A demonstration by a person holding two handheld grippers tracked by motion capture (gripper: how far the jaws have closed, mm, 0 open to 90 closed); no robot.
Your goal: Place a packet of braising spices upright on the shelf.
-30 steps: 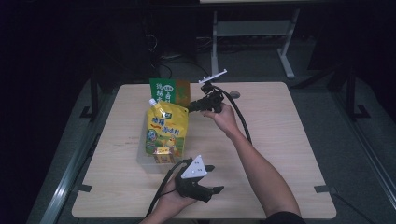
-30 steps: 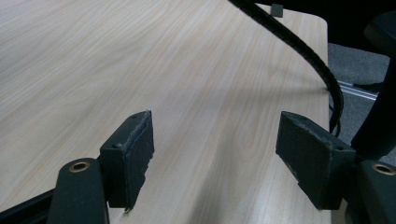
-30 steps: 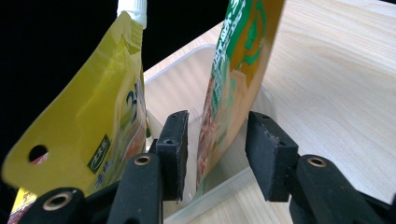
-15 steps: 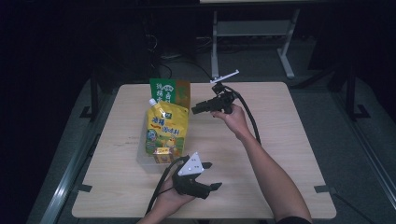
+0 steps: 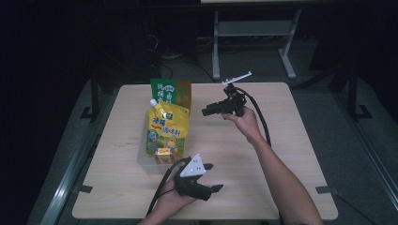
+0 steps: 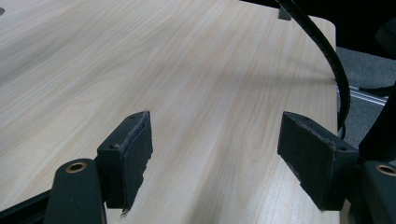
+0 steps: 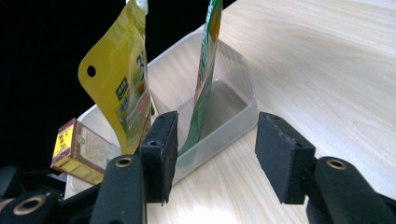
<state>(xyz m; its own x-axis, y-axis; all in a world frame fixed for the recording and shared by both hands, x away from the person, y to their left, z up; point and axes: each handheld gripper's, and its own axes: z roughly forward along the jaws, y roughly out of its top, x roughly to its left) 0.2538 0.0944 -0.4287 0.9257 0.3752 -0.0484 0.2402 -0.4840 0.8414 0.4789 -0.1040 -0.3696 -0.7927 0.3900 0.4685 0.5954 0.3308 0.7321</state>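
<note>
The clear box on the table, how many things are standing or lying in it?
3. A yellow pouch stands in the clear box, a green packet stands at its far end, and a small yellow carton lies at the near end. More may be hidden.

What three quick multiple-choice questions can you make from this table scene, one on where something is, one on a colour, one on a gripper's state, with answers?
1. Where does the yellow spouted pouch stand?
A. In the clear plastic tub
B. On the floor
C. Between the left gripper's jaws

2. What colour is the flat pack behind the pouch?
A. Red
B. Green
C. Blue

3. How do the jaws of the right gripper stand?
A. Shut on the pouch
B. Shut on nothing
C. Open, holding nothing

Answers: 1 A, the pouch rises out of the tub beside a small yellow box. 2 B, its face is green. 3 C, a wide gap separates the jaws, aimed at the tub.
</note>
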